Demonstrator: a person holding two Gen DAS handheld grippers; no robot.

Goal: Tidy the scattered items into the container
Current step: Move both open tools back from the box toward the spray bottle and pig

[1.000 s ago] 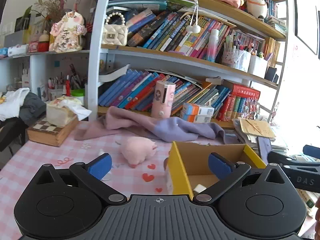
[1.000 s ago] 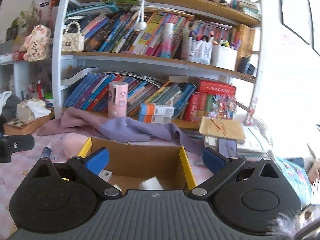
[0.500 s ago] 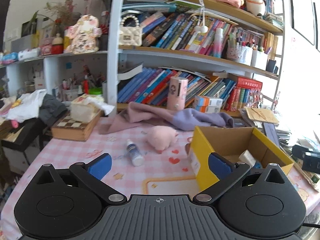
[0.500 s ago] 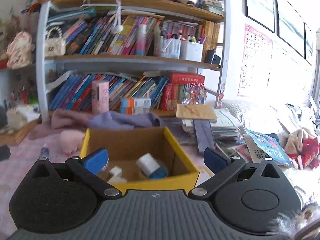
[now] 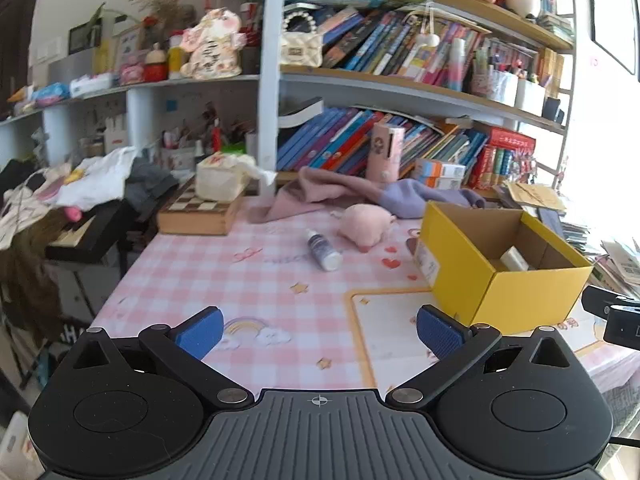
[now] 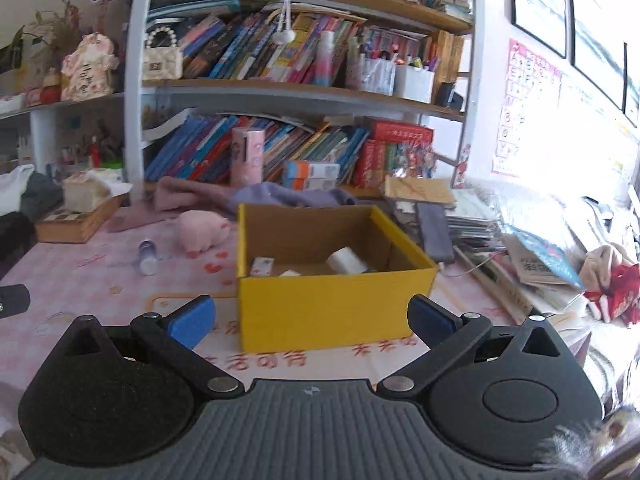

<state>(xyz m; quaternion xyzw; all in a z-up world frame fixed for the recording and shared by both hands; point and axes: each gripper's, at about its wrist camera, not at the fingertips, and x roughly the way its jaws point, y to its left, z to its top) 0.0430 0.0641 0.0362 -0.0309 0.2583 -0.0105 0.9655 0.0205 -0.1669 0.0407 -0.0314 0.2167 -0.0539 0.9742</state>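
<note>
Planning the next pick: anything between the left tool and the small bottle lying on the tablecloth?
Nothing visible. Only bare pink tablecloth lies between the open left tool and the small bottle. The pink plush sits beyond it, the yellow box off to the right.

A tall white-framed bookshelf with wooden boards (image 5: 400, 80) fills the back of the room, packed with leaning rows of colourful books (image 6: 256, 52) and topped with plush toys. To its left, a lower pale side shelf (image 5: 120, 92) carries figurines and dried flowers. In front stands a table under a pink-and-white checked cloth (image 5: 224, 280). Strong daylight floods in from the right, washing out that side of the room. On the white right-hand wall hang dark-framed pictures (image 6: 540, 4) and a pink alphabet chart (image 6: 528, 108). Stacks of papers and magazines (image 6: 500, 232) crowd the table's right side.
</note>
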